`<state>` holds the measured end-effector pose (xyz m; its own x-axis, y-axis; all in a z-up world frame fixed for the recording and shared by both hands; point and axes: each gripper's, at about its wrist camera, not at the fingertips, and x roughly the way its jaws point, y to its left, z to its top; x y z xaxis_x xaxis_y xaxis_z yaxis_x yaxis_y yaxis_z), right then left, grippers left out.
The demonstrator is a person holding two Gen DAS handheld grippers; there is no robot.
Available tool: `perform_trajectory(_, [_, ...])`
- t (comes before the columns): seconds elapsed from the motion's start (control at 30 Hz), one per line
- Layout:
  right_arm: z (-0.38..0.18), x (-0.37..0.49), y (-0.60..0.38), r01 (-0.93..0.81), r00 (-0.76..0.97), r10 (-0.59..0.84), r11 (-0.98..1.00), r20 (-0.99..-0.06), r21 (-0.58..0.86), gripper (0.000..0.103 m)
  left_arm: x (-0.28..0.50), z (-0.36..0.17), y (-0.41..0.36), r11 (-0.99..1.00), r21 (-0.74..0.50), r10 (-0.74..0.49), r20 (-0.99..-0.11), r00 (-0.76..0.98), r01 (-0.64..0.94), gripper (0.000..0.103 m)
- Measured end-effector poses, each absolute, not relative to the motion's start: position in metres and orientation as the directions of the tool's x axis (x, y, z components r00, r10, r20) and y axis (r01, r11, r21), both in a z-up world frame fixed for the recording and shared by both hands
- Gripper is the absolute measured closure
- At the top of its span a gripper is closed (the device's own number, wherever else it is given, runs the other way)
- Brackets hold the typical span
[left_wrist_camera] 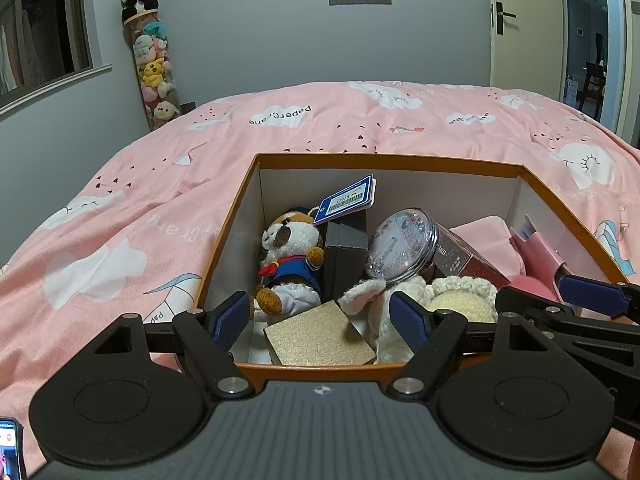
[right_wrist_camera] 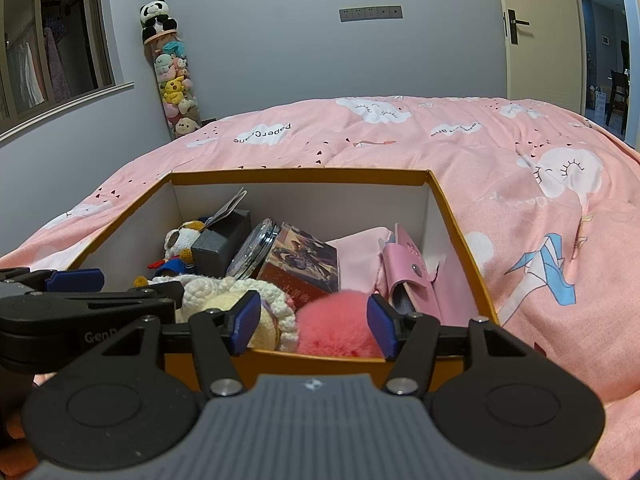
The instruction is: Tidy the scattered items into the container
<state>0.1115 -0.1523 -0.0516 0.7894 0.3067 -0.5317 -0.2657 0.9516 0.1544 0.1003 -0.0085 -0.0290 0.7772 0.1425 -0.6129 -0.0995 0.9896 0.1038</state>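
Note:
An orange cardboard box (left_wrist_camera: 384, 160) (right_wrist_camera: 300, 174) with white inner walls sits on the pink bed. In it lie a plush dog in a sailor suit (left_wrist_camera: 290, 264) (right_wrist_camera: 178, 242), a dark grey box (left_wrist_camera: 346, 256), a glass jar (left_wrist_camera: 400, 246) (right_wrist_camera: 256, 252), a gold box (left_wrist_camera: 320, 334), a cream knitted plush (left_wrist_camera: 460, 300) (right_wrist_camera: 236, 300), a pink pompom (right_wrist_camera: 336, 326) and a pink wallet (right_wrist_camera: 408, 276). My left gripper (left_wrist_camera: 318, 320) stands open over the box's near edge, above the gold box. My right gripper (right_wrist_camera: 314, 324) is open at the near right corner, the pompom lying behind its fingers.
The pink quilt (left_wrist_camera: 120, 220) with cloud prints spreads all round the box. A tall clear tube of plush toys (left_wrist_camera: 156, 76) topped by a panda stands in the far left corner. A door (left_wrist_camera: 524, 20) stands ajar at the right. A phone screen (left_wrist_camera: 10, 448) shows at bottom left.

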Motion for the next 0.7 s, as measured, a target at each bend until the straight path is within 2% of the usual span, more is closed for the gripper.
perform_trajectory(0.7, [-0.0518,0.1115,-0.1523,-0.266,0.79,0.307,0.952,-0.531,0.154,0.04,0.1003,-0.0285,-0.0087,0.99,0.104,0.142,-0.614,0.776,-0.099,0.012])
